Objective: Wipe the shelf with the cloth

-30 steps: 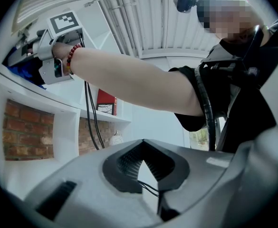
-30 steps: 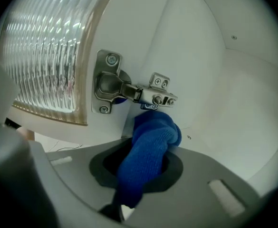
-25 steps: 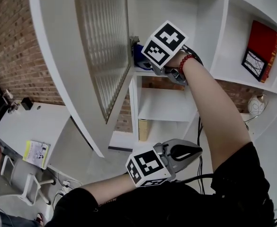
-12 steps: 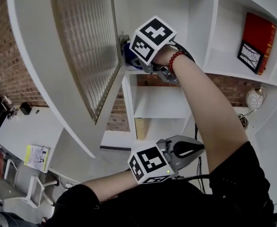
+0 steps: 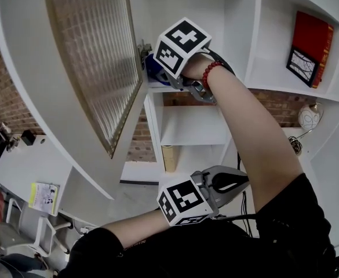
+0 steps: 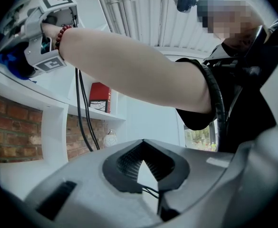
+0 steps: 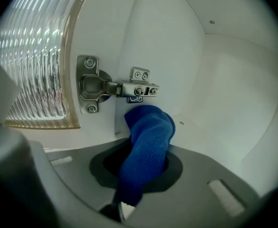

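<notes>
My right gripper (image 5: 160,74) reaches up into a white cupboard compartment and is shut on a blue cloth (image 5: 153,67). In the right gripper view the cloth (image 7: 147,137) sticks up out of the right gripper (image 7: 143,163), and its bunched end lies against the back left corner just under the door hinge (image 7: 115,89). The white shelf board (image 5: 178,89) lies under it. My left gripper (image 5: 230,182) hangs low by my body, shut on nothing, and in its own view the left gripper (image 6: 143,144) points at my raised right arm and the cloth (image 6: 11,66).
A ribbed glass cupboard door (image 5: 94,57) stands open to the left of the compartment. A red book (image 5: 309,42) stands in a compartment to the right, and a round white ornament (image 5: 310,116) sits lower down. Below are open white shelves with a brick wall behind, and a desk (image 5: 18,167) at the lower left.
The head view has swung, so everything sits further left. My right gripper stays by the hinge with the cloth in it. The left gripper has hardly moved.
</notes>
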A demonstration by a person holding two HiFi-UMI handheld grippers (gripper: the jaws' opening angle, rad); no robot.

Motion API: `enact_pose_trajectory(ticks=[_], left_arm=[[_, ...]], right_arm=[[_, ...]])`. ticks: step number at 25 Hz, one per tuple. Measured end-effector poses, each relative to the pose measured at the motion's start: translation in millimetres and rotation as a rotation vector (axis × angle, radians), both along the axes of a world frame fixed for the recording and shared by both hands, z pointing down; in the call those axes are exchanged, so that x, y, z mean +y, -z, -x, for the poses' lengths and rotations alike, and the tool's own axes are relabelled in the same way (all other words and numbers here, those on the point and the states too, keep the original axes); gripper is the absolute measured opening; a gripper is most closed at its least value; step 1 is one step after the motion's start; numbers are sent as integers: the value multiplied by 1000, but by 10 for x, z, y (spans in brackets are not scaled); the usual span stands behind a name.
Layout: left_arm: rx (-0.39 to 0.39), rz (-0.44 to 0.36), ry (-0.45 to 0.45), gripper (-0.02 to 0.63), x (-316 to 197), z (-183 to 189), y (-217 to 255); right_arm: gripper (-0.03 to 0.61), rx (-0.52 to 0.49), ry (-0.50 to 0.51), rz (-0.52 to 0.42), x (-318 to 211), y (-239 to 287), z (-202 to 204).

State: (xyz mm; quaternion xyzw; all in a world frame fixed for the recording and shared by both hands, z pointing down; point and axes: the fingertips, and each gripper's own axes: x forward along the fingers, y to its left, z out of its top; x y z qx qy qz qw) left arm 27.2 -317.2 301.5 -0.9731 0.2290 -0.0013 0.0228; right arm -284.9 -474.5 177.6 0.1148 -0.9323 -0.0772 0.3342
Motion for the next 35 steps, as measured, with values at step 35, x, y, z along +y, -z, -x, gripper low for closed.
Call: enact_pose_trajectory(ticks=[35], left_arm=[[-6, 10, -67, 3, 91, -238, -27]], right_arm=[[54, -29, -133, 48, -349, -6, -724]])
